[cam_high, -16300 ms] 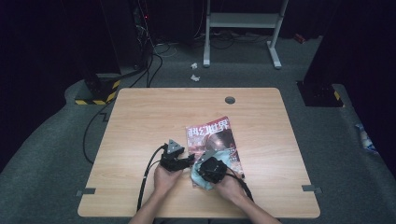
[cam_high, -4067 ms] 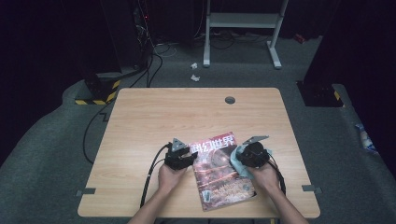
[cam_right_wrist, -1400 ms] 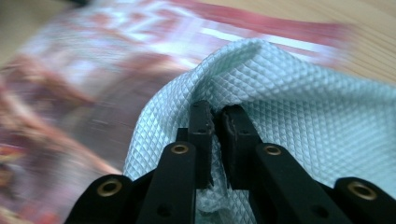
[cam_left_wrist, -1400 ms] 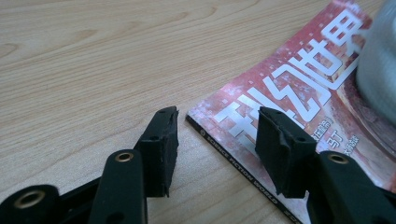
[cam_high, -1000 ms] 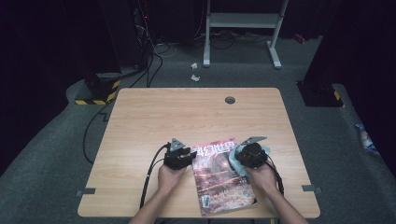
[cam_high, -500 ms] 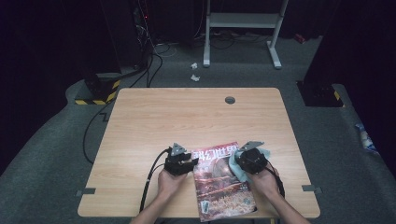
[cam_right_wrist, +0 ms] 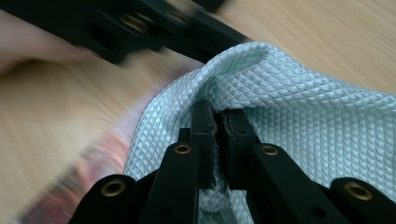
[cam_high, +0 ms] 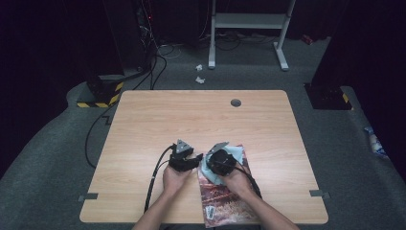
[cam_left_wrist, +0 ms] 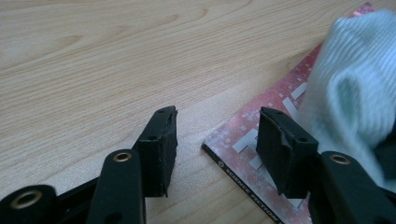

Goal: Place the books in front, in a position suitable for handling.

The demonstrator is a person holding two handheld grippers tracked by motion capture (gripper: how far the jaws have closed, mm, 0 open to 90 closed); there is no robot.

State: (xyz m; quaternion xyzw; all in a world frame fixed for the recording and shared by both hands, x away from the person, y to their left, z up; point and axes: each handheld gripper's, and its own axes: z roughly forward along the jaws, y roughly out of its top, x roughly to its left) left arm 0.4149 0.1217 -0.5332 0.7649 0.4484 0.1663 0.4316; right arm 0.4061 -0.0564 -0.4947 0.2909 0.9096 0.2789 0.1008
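Magazine (cam_high: 225, 199) lies flat at the near edge of the worktop (cam_high: 201, 120), cover up, with a pale blue-green cloth (cam_high: 229, 155) resting on its far end. The right claw (cam_right_wrist: 217, 121) is clenched on a fold of that cloth, pressing it onto the cover. The left claw (cam_left_wrist: 215, 140) is released, its jaws straddling the magazine's near-left corner, one over bare wood, one over the cover, holding nothing. Judging from this, the wiping is under way at the far end; the cover nearer the person looks yet to be wiped.
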